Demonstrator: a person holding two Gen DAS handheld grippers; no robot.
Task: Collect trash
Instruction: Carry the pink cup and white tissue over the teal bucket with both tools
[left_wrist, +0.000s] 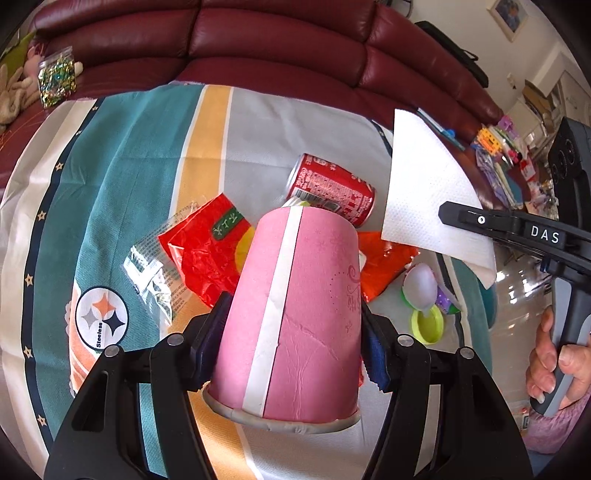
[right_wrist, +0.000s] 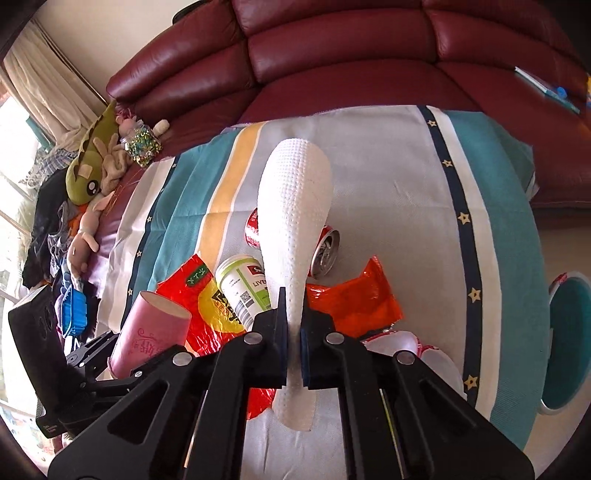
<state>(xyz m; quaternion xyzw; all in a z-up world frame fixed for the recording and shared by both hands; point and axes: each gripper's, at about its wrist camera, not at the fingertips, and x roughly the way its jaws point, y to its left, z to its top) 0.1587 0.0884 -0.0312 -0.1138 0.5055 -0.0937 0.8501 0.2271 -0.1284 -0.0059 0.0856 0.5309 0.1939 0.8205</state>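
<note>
My left gripper (left_wrist: 291, 339) is shut on a pink paper cup (left_wrist: 295, 314), held above the striped cloth; the cup also shows in the right wrist view (right_wrist: 151, 332). My right gripper (right_wrist: 293, 325) is shut on a white paper napkin (right_wrist: 295, 221), which also shows in the left wrist view (left_wrist: 428, 192). On the cloth lie a red soda can (left_wrist: 332, 188), a red snack wrapper (left_wrist: 207, 251), an orange wrapper (right_wrist: 351, 299), a clear plastic wrapper (left_wrist: 151, 273), a white supplement bottle (right_wrist: 243, 288) and a green lid (left_wrist: 428, 325).
A striped cloth (left_wrist: 129, 166) covers the table. A dark red leather sofa (right_wrist: 332, 55) stands behind it with plush toys (right_wrist: 92, 166) and a jar of beads (left_wrist: 55, 81). A teal bin (right_wrist: 565, 339) sits at the right edge. Toys clutter the far right (left_wrist: 502, 155).
</note>
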